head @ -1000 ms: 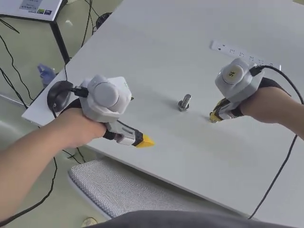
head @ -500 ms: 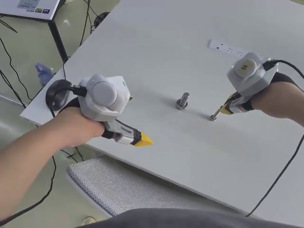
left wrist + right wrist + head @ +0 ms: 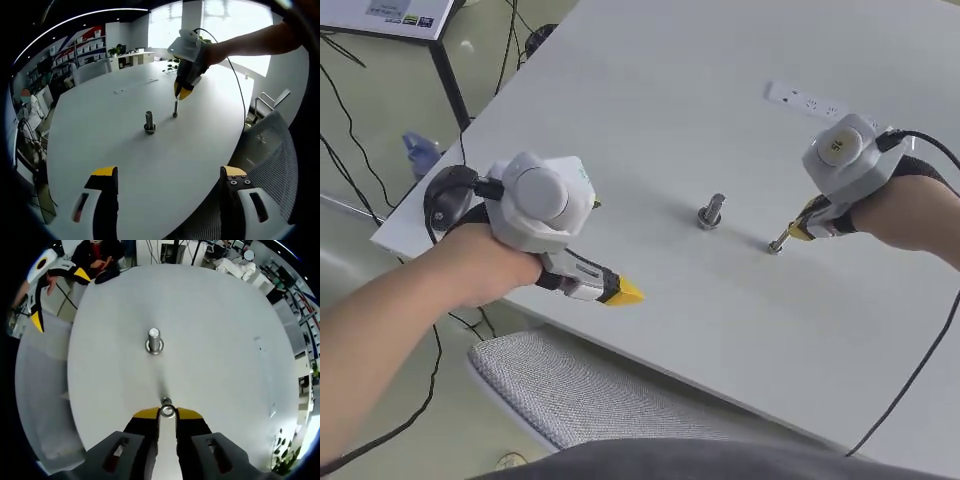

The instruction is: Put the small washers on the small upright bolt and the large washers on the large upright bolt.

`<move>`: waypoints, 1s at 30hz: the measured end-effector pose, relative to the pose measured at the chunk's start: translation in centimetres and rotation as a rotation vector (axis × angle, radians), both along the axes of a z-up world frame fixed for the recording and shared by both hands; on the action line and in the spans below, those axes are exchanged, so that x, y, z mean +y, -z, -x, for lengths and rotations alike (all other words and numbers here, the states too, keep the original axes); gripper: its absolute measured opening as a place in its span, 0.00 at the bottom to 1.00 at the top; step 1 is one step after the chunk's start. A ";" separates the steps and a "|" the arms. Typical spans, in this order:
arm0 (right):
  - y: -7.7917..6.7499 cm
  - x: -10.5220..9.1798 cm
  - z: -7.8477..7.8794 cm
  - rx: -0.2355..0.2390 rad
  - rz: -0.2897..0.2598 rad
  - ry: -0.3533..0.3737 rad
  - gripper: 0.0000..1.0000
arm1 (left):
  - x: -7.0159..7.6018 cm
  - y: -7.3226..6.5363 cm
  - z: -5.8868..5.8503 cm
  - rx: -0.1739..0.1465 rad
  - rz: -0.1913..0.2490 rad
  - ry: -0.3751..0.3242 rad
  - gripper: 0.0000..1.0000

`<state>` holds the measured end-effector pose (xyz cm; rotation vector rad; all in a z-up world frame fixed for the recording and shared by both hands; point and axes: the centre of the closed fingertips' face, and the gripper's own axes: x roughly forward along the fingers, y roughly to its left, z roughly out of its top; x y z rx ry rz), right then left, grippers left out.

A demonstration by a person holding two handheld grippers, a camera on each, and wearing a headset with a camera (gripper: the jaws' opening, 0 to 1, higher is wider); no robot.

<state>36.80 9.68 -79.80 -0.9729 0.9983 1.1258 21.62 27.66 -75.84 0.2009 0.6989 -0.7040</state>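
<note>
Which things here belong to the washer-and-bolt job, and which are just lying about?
Job:
- large upright steel bolt
- small upright steel bolt
- small silver washer, in the right tongs
- left tongs, open

Lying about:
- white power strip
- grey mesh chair

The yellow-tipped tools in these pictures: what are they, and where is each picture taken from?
No robot here: a person holds a hand tool with a two-jaw claw in each hand. One picture comes from a headset camera looking down at the white table; the two round ones come from cameras riding on the tools. The left claw is open and empty. The right claw pinches the top of the small bolt. Nearby stands the large bolt.
</note>
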 end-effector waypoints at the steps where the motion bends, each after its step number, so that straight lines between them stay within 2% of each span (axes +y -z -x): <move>1: 0.1 0.0 0.0 0.000 0.000 0.002 0.12 | 0.0 -0.1 -0.1 -0.003 0.002 0.000 0.84; 8: 0.4 0.0 -0.1 -0.001 -0.012 0.008 0.12 | -0.4 -0.1 -0.3 -0.003 0.011 0.001 0.85; 11: 0.7 0.0 0.0 0.006 -0.007 0.010 0.12 | -0.7 0.3 -0.1 0.018 0.024 0.007 0.88; 15: 0.8 0.0 0.0 0.005 -0.009 0.014 0.12 | -0.9 0.5 0.2 0.022 0.023 0.022 0.91; 16: 1.1 0.0 -0.4 0.005 -0.010 0.015 0.12 | -0.9 0.6 0.2 0.023 0.023 0.021 0.91; 20: 1.2 0.0 -0.3 0.011 -0.009 0.012 0.12 | -0.8 0.8 0.4 0.031 0.027 0.018 0.92; 30: 1.3 0.2 -0.3 0.011 -0.004 0.016 0.12 | -0.3 0.5 0.1 0.025 0.031 0.014 0.94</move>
